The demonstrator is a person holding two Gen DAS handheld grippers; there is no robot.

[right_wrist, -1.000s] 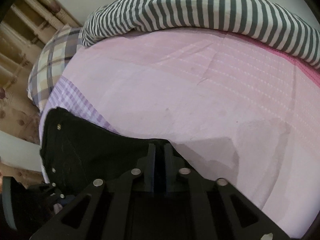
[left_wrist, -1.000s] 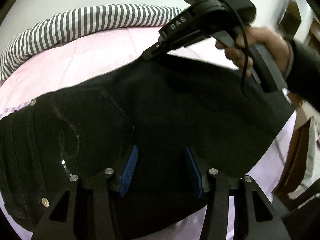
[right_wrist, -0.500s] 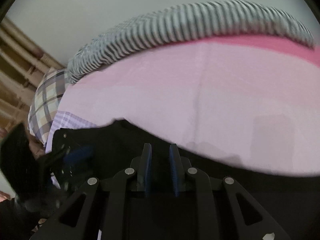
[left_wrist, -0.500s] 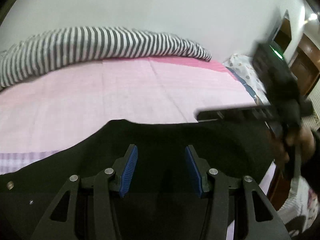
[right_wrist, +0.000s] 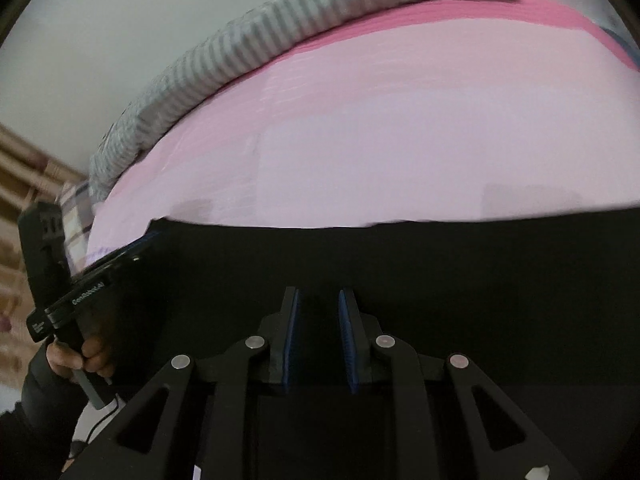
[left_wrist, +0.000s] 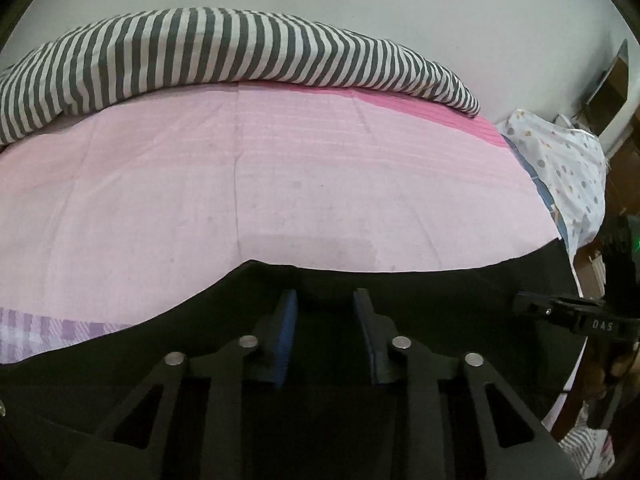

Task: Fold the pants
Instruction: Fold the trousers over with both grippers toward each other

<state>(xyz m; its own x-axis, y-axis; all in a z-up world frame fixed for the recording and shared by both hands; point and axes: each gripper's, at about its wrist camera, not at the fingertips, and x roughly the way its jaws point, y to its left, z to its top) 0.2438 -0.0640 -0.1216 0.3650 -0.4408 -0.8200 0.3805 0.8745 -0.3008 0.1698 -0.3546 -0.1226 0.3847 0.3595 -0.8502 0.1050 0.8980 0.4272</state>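
step: you're mid-fold on the pants [left_wrist: 420, 300]; judging by both grippers sitting at the far edge of the black cloth, you're carrying or re-gripping that edge for the next fold.
pants: black, spread across the near part of the pink sheet [left_wrist: 280, 184]; far edge runs roughly straight across both wrist views, dipping at the left of the left wrist view. Fold count so far: can't tell, all one dark mass.
left gripper [left_wrist: 325, 300]: jaws closing right now, blue pads still apart, black cloth under and between them. Pads not visibly pressing on it yet.
right gripper [right_wrist: 317, 298]: narrow gap between pads, dark cloth between. Pinched or just over it: can't tell, black on black and the view is blurred.
spacing: the two grippers sit well apart along the same edge; each shows at the margin of the other's view.
background: striped blanket [left_wrist: 224, 52] bunched at the far side of the bed, well clear of the pants.
next: confirm both pads bite the edge before you lift. Keep the hands level with each other so the edge stays straight, and lay it down square to the lower layer.
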